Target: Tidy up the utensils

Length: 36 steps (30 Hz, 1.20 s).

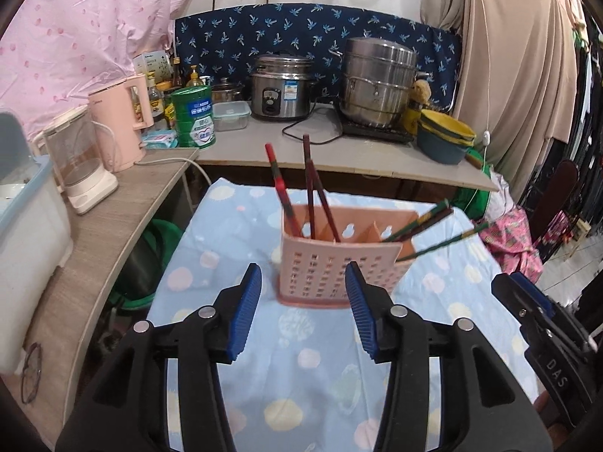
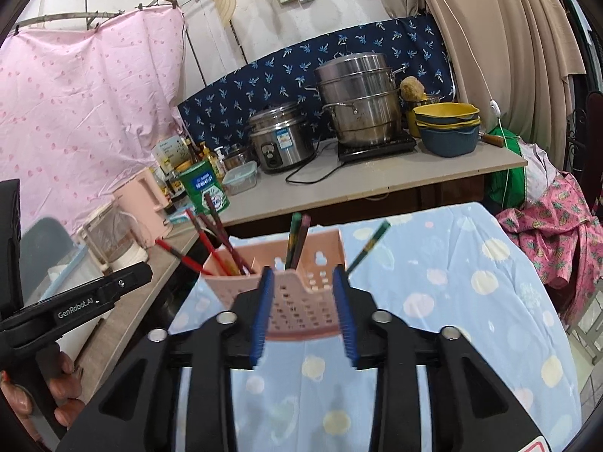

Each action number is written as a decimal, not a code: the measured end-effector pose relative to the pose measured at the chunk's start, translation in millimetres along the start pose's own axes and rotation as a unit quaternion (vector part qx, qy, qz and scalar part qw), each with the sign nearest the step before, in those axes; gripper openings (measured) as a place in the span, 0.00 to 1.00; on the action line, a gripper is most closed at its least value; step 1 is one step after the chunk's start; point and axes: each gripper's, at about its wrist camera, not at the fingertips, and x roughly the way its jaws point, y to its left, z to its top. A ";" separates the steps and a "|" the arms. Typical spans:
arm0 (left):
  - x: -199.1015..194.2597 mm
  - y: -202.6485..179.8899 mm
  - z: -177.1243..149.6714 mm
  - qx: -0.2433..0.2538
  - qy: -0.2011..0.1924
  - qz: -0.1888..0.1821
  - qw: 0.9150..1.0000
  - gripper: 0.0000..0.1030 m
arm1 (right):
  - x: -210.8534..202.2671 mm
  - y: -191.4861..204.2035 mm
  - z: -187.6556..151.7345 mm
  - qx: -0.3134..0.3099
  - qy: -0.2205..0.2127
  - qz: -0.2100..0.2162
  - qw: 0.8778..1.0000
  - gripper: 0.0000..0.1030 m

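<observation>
A cramped kitchen corner forms the backdrop: a pink dotted sheet and a navy printed cloth hang behind a counter (image 1: 339, 158) that carries a stacked steel steamer pot (image 1: 380, 83), a rice cooker (image 1: 280, 92) and a green tin (image 1: 194, 116). In front of that counter sits a tabletop (image 1: 301, 384) covered in a pale blue cloth with pastel dots.

The landmark is the pink perforated utensil holder (image 1: 335, 267), which stands upright on that cloth, in front of the counter. Red chopsticks (image 1: 312, 196) stand in the holder's left compartment; green-tipped chopsticks (image 1: 426, 222) lean out of its right side. No loose utensil is visible on the cloth around the holder, so the sorting looks close to finished; the step in hand seems to be a final check or a tidy of the leaning pairs.

The next move likely calls for a narrow, precise pinch on one slanted stick, or for steadying the holder so it does not tip.

The left hand-held gripper (image 1: 303, 309) hovers just in front of the holder, jaws spread wide, empty and touching nothing. The right hand-held gripper (image 2: 303, 312) frames the holder's near wall, jaws partly spread and empty; contact cannot be told.
</observation>
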 end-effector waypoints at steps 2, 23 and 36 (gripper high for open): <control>-2.2 -0.9 -9.9 0.003 0.007 0.006 1.000 0.48 | -6.1 3.6 -9.6 -0.007 0.007 -0.003 1.000 0.34; -16.4 -12.7 -82.8 0.030 0.039 0.053 0.997 0.83 | -31.8 8.2 -88.7 -0.014 0.086 -0.017 0.996 0.55; -16.4 -8.7 -103.8 0.025 0.059 0.067 0.996 0.91 | -36.4 13.9 -111.8 -0.014 0.114 -0.014 0.993 0.77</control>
